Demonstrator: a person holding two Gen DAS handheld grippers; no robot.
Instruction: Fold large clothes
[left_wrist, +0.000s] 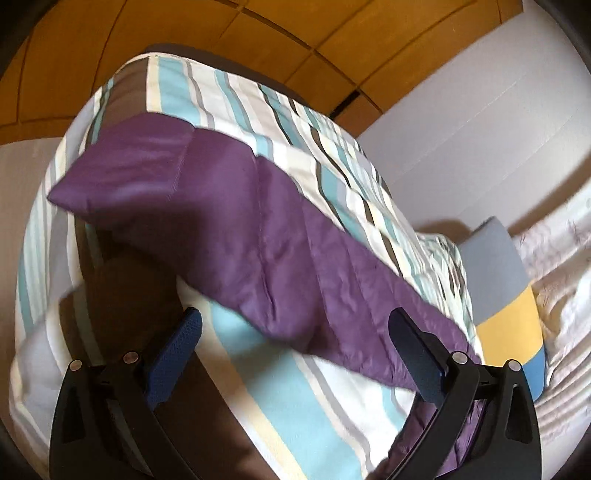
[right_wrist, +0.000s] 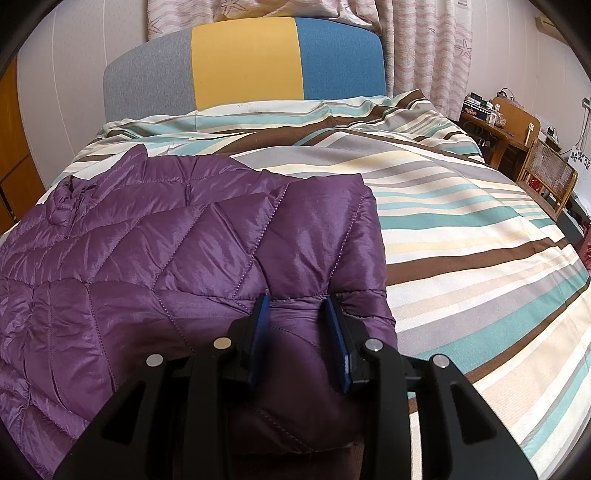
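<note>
In the left wrist view, your left gripper (left_wrist: 295, 354) has its 2 jaws spread wide with nothing between the pads; the purple jacket (left_wrist: 236, 229) lies as a long band across the striped bedspread (left_wrist: 280, 413), running from the far corner of the bed down under the right-hand finger. The picture is tilted and a little smeared, so settle the wrist level before you commit to any pinch. Pick your hold on a seam or hem, not the slippery middle of a quilted panel, and take both layers at once so the fold does not slide apart. In the right wrist view, your right gripper (right_wrist: 299, 325) has its jaws narrowly parted and pinching a puffed ridge of the jacket (right_wrist: 147, 258) near its right-hand edge; the fabric bulges between the pads, so I judge that it is held. The jacket covers the left half of the bed, its right edge well short of the bed's right side and its top short of the headboard (right_wrist: 243, 62). Keep this grip firm and steady as an anchor while the other hand takes a matching point, then lift both evenly to keep the fold line straight.
</note>
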